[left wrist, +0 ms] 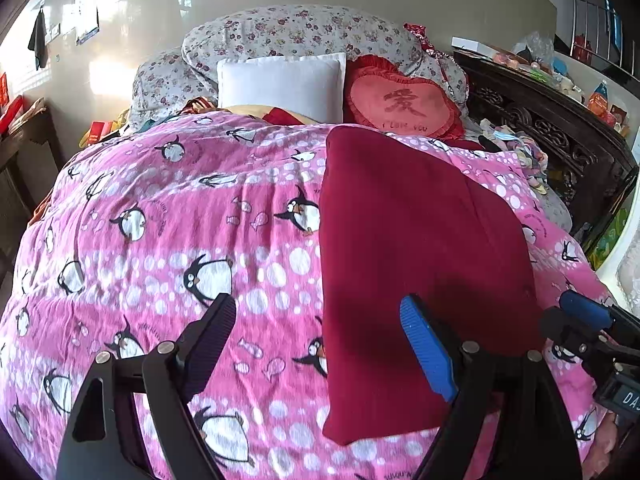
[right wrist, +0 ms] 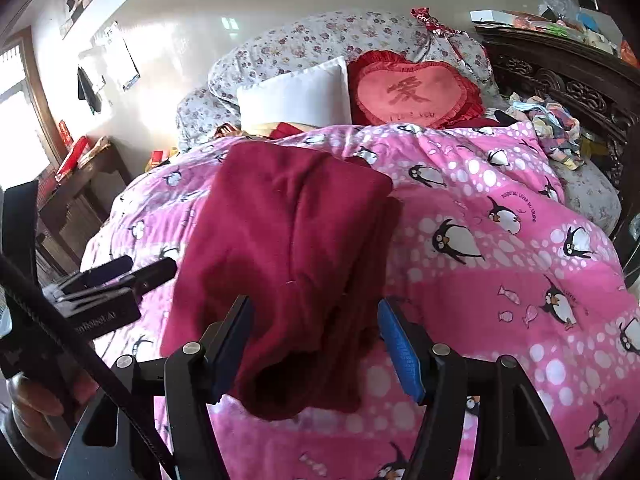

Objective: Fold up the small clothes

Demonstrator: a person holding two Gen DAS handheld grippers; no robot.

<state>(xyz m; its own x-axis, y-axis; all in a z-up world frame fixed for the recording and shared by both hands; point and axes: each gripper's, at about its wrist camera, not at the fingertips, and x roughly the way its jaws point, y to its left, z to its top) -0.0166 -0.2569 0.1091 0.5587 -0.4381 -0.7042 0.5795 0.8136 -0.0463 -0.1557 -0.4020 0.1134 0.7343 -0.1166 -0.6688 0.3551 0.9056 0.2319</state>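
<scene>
A big bed fills both views. A pink quilt with penguins and white dots covers it. Behind the quilt lies a flowered blanket, rolled up by the wall. A dark carved headboard runs along the right side, with lots of small stuff on top.

A red cloth lies flat on the quilt. It is folded into a long shape. In the right wrist view it looks thick, with soft bumps on top, and its near end sits low between the tongs.

A white pillow leans on the flowered blanket. A red heart pillow sits just beside it. A heap of little clothes lies by the headboard.

The left gripper is wide apart. One finger is over the quilt and the blue finger is over the red cloth. It holds nothing.

The right gripper is apart too. The red cloth lies between its fingers, but they do not squeeze it.
</scene>
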